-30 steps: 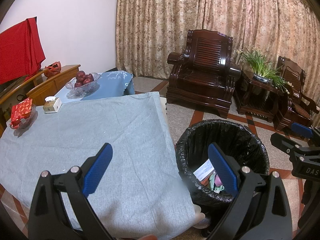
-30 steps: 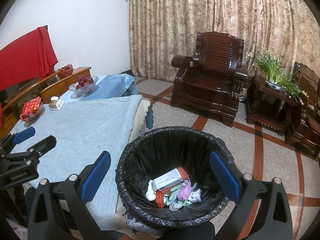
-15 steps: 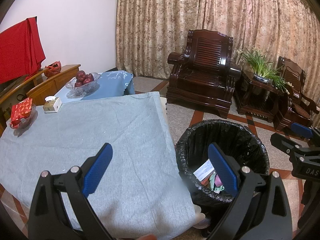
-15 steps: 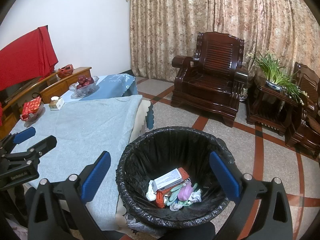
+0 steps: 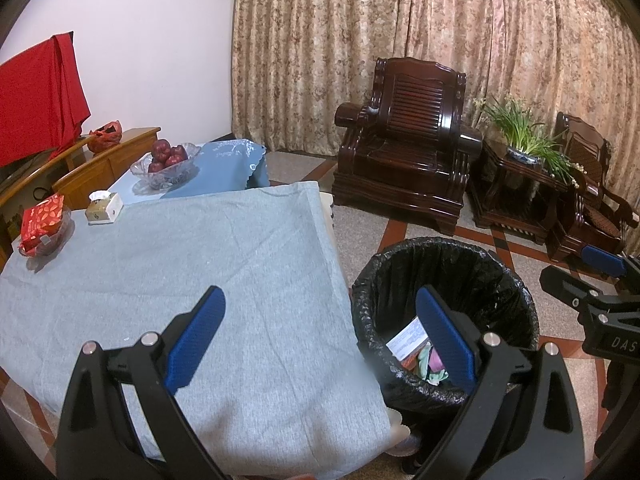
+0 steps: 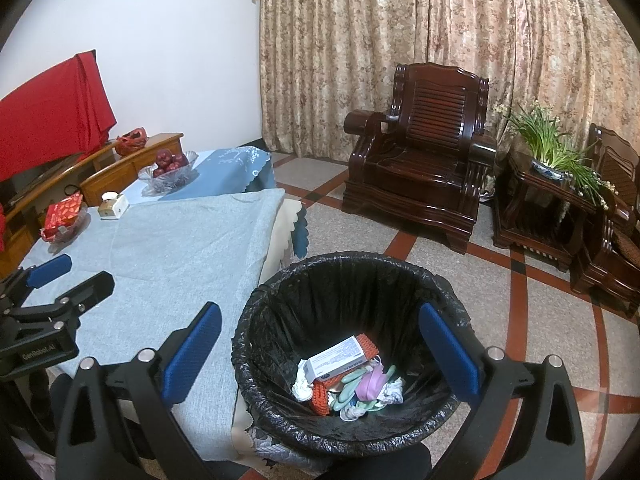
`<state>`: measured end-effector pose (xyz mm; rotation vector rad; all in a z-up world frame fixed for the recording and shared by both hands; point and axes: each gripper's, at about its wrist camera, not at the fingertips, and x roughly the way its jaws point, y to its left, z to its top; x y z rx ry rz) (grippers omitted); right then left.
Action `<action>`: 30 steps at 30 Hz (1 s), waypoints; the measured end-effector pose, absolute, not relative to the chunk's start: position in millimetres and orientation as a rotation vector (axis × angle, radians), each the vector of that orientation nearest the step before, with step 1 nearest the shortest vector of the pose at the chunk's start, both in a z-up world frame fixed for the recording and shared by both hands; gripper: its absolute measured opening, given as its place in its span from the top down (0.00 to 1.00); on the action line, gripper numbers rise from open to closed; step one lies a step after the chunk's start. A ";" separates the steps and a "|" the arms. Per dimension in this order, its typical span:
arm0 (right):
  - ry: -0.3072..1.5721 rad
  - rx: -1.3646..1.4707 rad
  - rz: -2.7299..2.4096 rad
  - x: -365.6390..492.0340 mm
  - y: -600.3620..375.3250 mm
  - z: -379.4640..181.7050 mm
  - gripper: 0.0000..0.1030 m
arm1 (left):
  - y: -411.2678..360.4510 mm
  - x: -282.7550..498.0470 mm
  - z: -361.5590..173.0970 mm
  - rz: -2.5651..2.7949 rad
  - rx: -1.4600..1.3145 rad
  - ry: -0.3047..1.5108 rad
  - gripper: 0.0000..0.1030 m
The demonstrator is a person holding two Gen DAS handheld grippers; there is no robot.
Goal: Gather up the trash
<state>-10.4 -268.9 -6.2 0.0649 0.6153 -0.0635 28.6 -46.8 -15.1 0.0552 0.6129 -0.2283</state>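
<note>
Two empty tongs spread wide, left tongs (image 5: 316,340), right tongs (image 6: 320,354), one bin (image 6: 280,320)

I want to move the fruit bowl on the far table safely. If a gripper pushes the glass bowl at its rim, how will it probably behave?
The glass bowl looks rigid and breakable, so a hard knock could chip it. It sits on a loose blue cloth, so pushing may drag and wrinkle the cloth. The red apples are piled above the rim and might roll out if it tips.
</note>
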 end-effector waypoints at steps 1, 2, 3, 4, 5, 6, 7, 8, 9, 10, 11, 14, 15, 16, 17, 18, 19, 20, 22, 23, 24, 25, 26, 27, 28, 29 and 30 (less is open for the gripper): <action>0.616 0.065 -0.064 -10.0 -268.2 -6.5 0.06 | -46.8 28.6 -15.0 -0.228 0.055 0.613 0.09; 0.615 0.065 -0.064 -10.4 -268.6 -6.4 0.06 | -47.0 28.5 -15.1 -0.228 0.055 0.612 0.09; 0.616 0.065 -0.064 -10.3 -268.5 -6.5 0.06 | -46.8 28.4 -15.0 -0.229 0.053 0.612 0.09; 0.616 0.065 -0.064 -10.5 -269.2 -6.3 0.06 | -46.7 28.2 -14.9 -0.228 0.052 0.612 0.09; 0.617 0.066 -0.064 -10.0 -268.2 -5.9 0.06 | -46.8 28.3 -14.9 -0.227 0.051 0.611 0.09; 0.617 0.065 -0.064 -9.2 -266.6 -5.1 0.06 | -46.8 28.5 -14.9 -0.227 0.053 0.611 0.09; 0.617 0.066 -0.065 -8.9 -265.6 -5.0 0.06 | -46.8 28.3 -14.8 -0.226 0.052 0.611 0.09; 0.617 0.066 -0.064 -9.0 -266.4 -5.1 0.06 | -46.6 28.6 -14.9 -0.228 0.053 0.611 0.09; 0.618 0.066 -0.064 -8.8 -266.2 -5.1 0.06 | -46.5 28.4 -14.8 -0.227 0.053 0.611 0.09; 0.618 0.066 -0.064 -8.9 -265.9 -5.1 0.06 | -46.4 28.4 -14.6 -0.226 0.053 0.610 0.09; 0.617 0.065 -0.064 -9.1 -266.7 -5.1 0.06 | -46.3 28.8 -14.9 -0.227 0.053 0.611 0.09; 0.618 0.065 -0.064 -8.2 -265.7 -5.1 0.06 | -46.3 29.0 -15.1 -0.228 0.052 0.616 0.09; 0.618 0.065 -0.064 -8.1 -265.8 -5.2 0.06 | -46.6 28.4 -15.2 -0.227 0.053 0.616 0.09; 0.618 0.066 -0.065 -7.6 -264.7 -5.3 0.06 | -46.7 28.0 -15.2 -0.227 0.053 0.617 0.09; 0.618 0.066 -0.064 -8.0 -265.5 -5.2 0.06 | -46.9 28.0 -15.8 -0.226 0.052 0.619 0.09; 0.618 0.067 -0.064 -7.9 -265.2 -5.2 0.06 | -47.1 27.6 -16.0 -0.225 0.052 0.620 0.09; 0.618 0.066 -0.064 -7.8 -264.8 -5.3 0.06 | -47.3 27.1 -16.3 -0.225 0.052 0.621 0.09; 0.618 0.065 -0.063 -8.2 -266.1 -5.1 0.06 | -47.0 27.4 -16.7 -0.224 0.052 0.620 0.09; 0.618 0.065 -0.063 -8.1 -266.4 -5.0 0.06 | -46.6 27.8 -16.6 -0.225 0.051 0.620 0.09; 0.618 0.065 -0.062 -8.0 -265.9 -5.0 0.06 | -46.7 27.6 -16.7 -0.225 0.051 0.621 0.09; 0.618 0.065 -0.063 -7.9 -265.5 -5.0 0.06 | -46.9 27.3 -16.7 -0.225 0.052 0.620 0.09; 0.618 0.065 -0.063 -8.1 -266.3 -4.9 0.06 | -47.0 27.0 -16.8 -0.225 0.052 0.620 0.09; 0.618 0.066 -0.063 -7.9 -265.8 -4.8 0.06 | -46.4 27.9 -16.7 -0.225 0.051 0.621 0.09; 0.618 0.066 -0.062 -7.8 -265.4 -4.8 0.06 | -46.7 27.4 -16.8 -0.225 0.051 0.621 0.09; 0.618 0.065 -0.063 -8.1 -266.2 -4.8 0.06 | -46.3 28.0 -16.6 -0.225 0.051 0.620 0.09; 0.618 0.064 -0.063 -7.9 -265.7 -4.8 0.06 | -46.4 27.8 -16.6 -0.225 0.051 0.621 0.09; 0.618 0.065 -0.063 -8.0 -266.0 -4.8 0.06 | -46.4 27.7 -16.7 -0.225 0.051 0.621 0.09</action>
